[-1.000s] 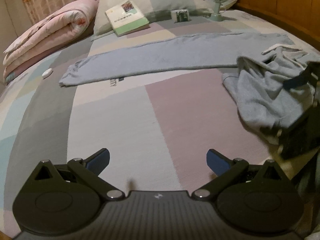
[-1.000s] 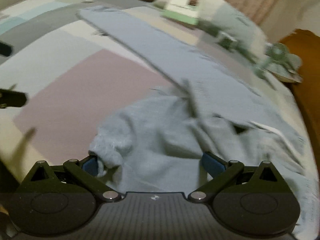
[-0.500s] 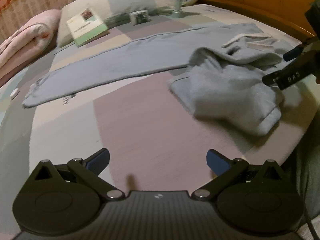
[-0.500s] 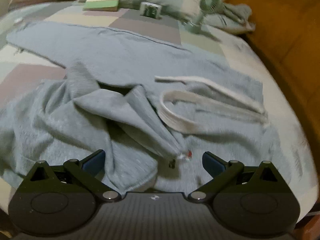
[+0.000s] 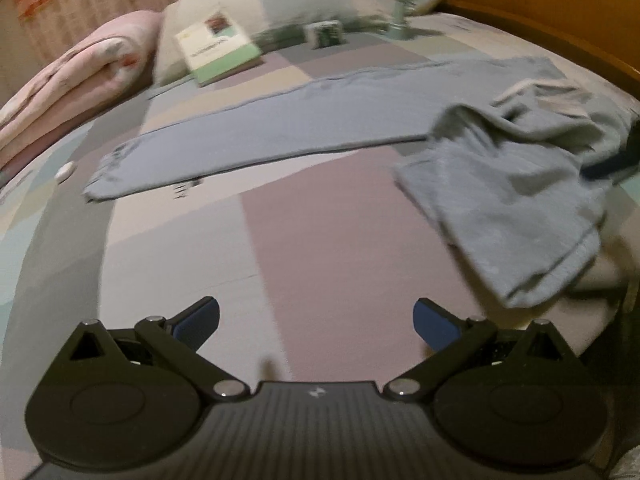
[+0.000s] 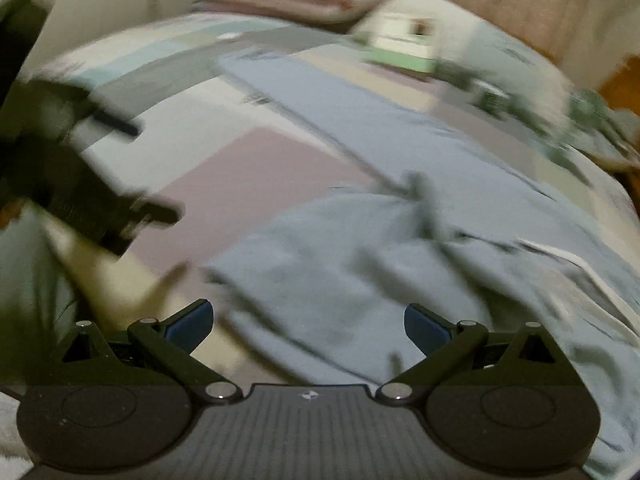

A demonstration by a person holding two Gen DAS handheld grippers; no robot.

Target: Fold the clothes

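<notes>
Right now both tools are spread wide and hold nothing. Left hand-held gripper [image 5: 316, 322] hangs over bare bed [image 5: 320, 248]; right hand-held gripper [image 6: 308, 326] hangs over the bunched part of the grey trousers [image 5: 508, 200], which lie on the bed's right side, one leg stretched far left toward the book [image 5: 218, 52].

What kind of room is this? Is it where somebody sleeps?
Most likely a bedroom. The grey trousers lie on a bed with a patchwork sheet, there is a pillow with a book leaning on it, and a rolled pink quilt sits beside it.
</notes>
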